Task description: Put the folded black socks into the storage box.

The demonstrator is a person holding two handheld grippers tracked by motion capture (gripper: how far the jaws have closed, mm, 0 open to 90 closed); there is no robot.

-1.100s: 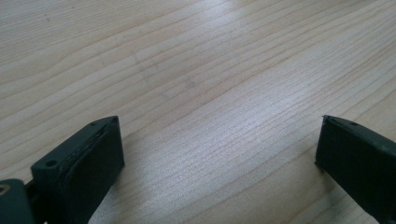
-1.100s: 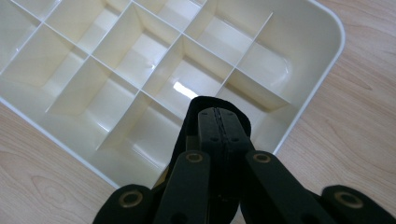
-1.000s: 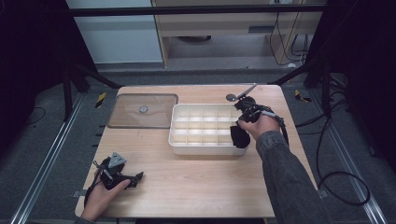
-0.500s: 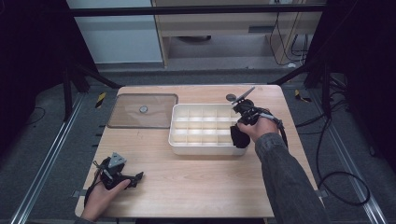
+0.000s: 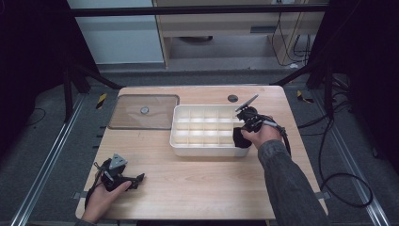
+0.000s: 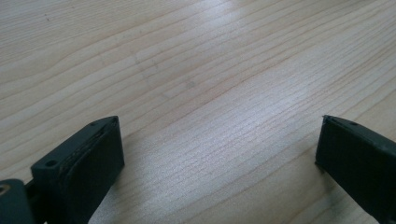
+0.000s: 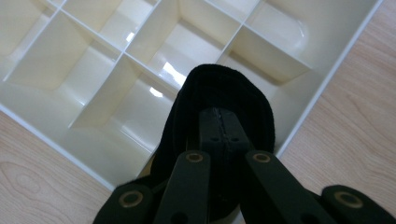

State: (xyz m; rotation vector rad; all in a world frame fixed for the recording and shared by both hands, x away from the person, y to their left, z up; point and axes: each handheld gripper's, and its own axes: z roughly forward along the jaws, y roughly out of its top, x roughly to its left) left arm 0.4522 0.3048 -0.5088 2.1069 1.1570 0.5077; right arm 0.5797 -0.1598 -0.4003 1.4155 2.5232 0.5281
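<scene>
- High view: right gripper (image 5: pixel 245 128) sits at the right end of the white divided tray (image 5: pixel 207 149), jaws clenched on a black cloth (image 5: pixel 239 137) that hangs over the tray's front-right corner compartment.
- Tray stands mid-desk, a bit right of centre. Every compartment I can see looks bare; the corner one under the cloth is hidden.
- Clear lid (image 5: pixel 146 111) lies flat at the desk's back-left, just beside the tray's left end, so the tray is uncovered.
- Left gripper (image 5: pixel 123 178) rests at the front-left corner of the desk, well apart from the tray and idle.
- Left gripper view: jaws stand wide apart over bare wooden desk (image 6: pixel 201 84), nothing between them. Released.
- Right gripper view: jaws pressed together with the cloth (image 7: pixel 219 98) pinched and draped round them, tip over the tray's corner cell by the rim (image 7: pixel 327 84). Neighbouring cells clean and bare, with glare on the floors.
- Progress, my read: cloth is picked up and brought to the tray, so either a wipe or a drop into that cell; can't tell which.
- Left to do: finish at that cell, cover the other cells if wiping, then probably lid back on.
</scene>
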